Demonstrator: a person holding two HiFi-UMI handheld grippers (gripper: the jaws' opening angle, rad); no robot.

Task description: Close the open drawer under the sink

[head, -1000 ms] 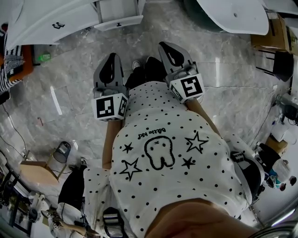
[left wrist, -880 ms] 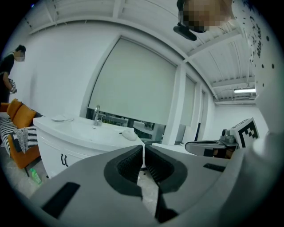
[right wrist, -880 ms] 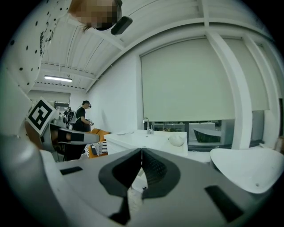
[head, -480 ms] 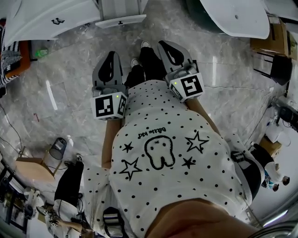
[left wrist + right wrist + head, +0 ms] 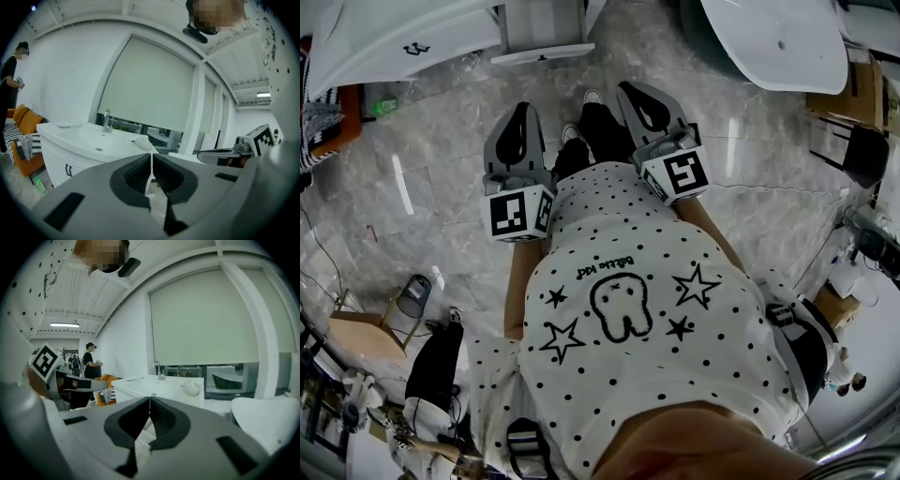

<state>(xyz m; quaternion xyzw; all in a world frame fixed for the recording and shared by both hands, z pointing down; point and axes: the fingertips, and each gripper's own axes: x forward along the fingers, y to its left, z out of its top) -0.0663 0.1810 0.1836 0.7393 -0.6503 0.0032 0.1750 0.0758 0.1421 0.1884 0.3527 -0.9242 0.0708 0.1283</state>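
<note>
The white vanity [image 5: 403,37] stands at the top left of the head view, and its open drawer [image 5: 542,54] sticks out toward me. My left gripper [image 5: 523,108] and right gripper [image 5: 630,89] are held side by side over the marble floor, short of the drawer and touching nothing. Both are shut with nothing between the pads. In the left gripper view the shut left gripper [image 5: 151,157] points at the vanity top [image 5: 89,138] with its tap [image 5: 107,121]. The right gripper [image 5: 149,400] faces the same vanity [image 5: 159,385].
A white tub [image 5: 778,37] lies at the top right. My shoes [image 5: 592,97] show between the grippers. A bin [image 5: 412,295] and a wooden stool [image 5: 361,337] stand at the lower left. A person [image 5: 90,359] stands far left by an orange seat [image 5: 26,119].
I have stepped forward: a shoe now shows ahead between the grippers, and the tub has come nearer. Both grippers went along and stay shut.
</note>
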